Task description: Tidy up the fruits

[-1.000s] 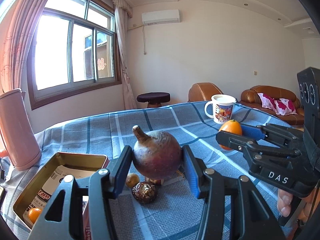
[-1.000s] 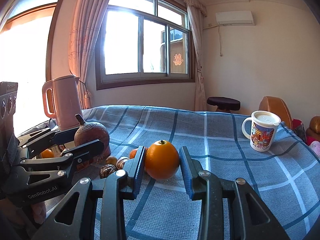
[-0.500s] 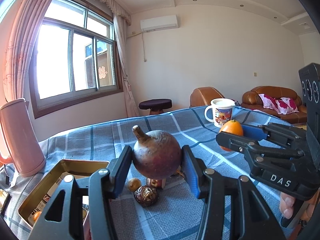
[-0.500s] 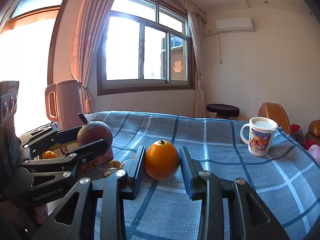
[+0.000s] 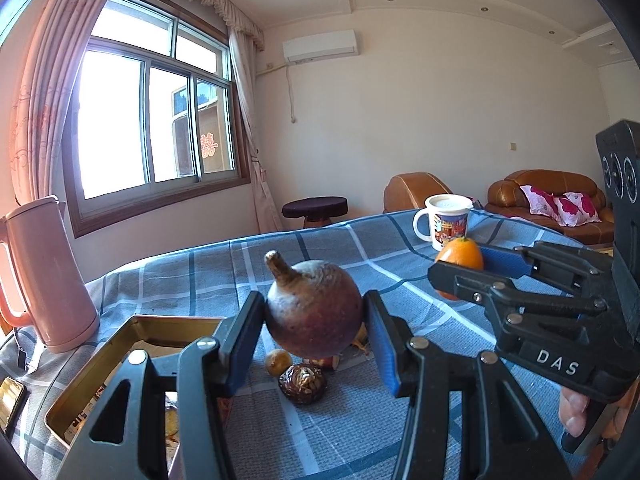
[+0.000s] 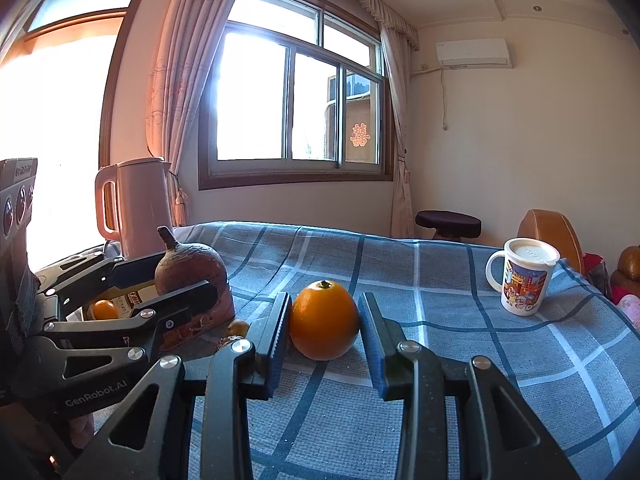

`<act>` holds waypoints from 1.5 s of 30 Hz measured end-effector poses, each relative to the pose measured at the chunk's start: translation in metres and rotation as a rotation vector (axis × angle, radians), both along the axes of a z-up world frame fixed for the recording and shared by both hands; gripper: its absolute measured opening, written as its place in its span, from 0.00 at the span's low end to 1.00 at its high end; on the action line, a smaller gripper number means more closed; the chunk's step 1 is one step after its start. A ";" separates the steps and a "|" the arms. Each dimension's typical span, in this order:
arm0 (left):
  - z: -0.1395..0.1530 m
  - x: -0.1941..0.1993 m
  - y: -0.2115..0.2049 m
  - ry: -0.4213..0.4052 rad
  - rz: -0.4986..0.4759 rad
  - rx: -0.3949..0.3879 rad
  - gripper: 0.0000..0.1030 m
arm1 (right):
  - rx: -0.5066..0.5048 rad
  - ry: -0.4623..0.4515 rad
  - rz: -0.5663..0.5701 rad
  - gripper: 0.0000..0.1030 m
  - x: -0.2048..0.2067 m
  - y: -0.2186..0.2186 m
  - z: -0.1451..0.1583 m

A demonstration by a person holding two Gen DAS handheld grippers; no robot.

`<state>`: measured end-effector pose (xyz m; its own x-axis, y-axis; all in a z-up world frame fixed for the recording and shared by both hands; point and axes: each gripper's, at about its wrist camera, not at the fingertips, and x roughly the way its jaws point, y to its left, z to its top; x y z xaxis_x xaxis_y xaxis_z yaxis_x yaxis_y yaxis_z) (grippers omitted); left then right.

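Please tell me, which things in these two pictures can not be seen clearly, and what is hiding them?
- Gold tin, left wrist view: its contents are mostly hidden behind the left gripper holding the purple-brown fruit.
- Small fruits on the cloth, right wrist view: mostly covered by both grippers' fingers.
- Orange, left wrist view: partly covered by the right gripper.

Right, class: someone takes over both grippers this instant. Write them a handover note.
Left gripper: shut on the brown round fruit, held above the cloth.
Right gripper: shut on the orange.
Gold tin sits left, a small orange fruit already inside.
On the blue checked cloth: a dark wrinkled fruit and a small yellowish one.
Left: place both held fruits, then presumably the loose ones.
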<state>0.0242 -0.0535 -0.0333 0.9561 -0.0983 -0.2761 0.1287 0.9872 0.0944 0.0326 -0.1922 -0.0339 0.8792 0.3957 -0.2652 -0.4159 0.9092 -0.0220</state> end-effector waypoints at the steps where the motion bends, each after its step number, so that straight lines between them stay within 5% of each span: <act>1: 0.000 -0.001 0.001 0.002 0.001 -0.001 0.51 | -0.002 0.000 0.004 0.35 0.000 0.002 0.000; 45: -0.006 0.005 0.097 0.069 0.174 -0.085 0.51 | -0.120 0.025 0.185 0.35 0.017 0.100 -0.002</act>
<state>0.0288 0.0437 -0.0391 0.9397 0.0413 -0.3396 -0.0416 0.9991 0.0066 0.0501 -0.0920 -0.0357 0.7870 0.5142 -0.3408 -0.5773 0.8087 -0.1129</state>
